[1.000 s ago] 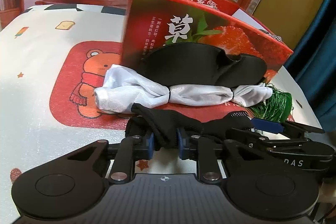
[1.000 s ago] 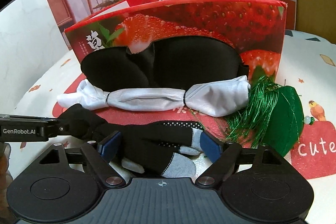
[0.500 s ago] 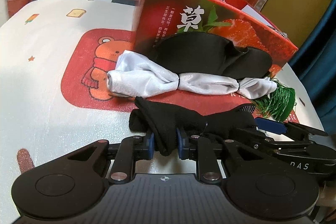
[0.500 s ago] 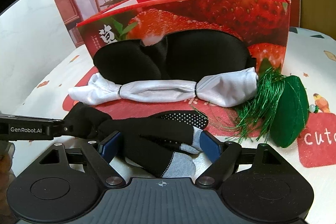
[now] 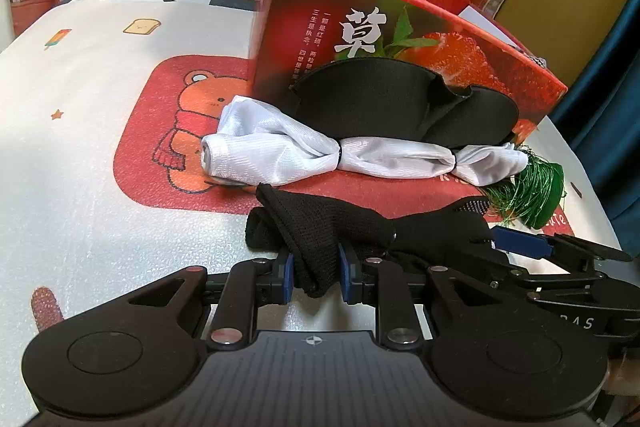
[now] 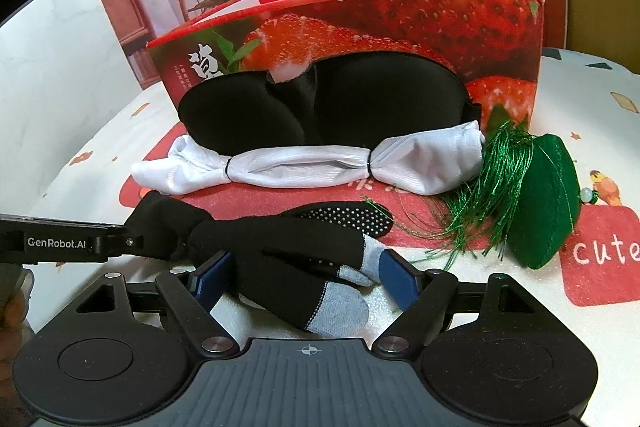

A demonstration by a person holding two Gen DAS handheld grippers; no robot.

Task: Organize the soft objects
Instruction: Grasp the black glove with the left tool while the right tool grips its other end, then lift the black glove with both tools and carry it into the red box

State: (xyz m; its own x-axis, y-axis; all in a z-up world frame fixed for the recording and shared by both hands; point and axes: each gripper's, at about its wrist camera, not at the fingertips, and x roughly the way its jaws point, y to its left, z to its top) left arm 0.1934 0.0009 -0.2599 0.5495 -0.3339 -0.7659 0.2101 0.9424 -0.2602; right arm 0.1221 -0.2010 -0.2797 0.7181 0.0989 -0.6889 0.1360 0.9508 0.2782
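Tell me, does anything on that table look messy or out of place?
Mostly the black eye mask: it stands propped against the strawberry box instead of lying flat. The green tassel has loose threads splayed over the mat. The black socks lie twisted, one end pinched in the left hand-held gripper.

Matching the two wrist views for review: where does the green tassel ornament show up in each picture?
Left wrist view: green tassel ornament at far right, mid-height, mostly fringe visible, beside one end of the white cloth roll.
Right wrist view: green tassel ornament at right of centre, fringe and green pad fully in sight.
Shared landmark: the strawberry box behind it.
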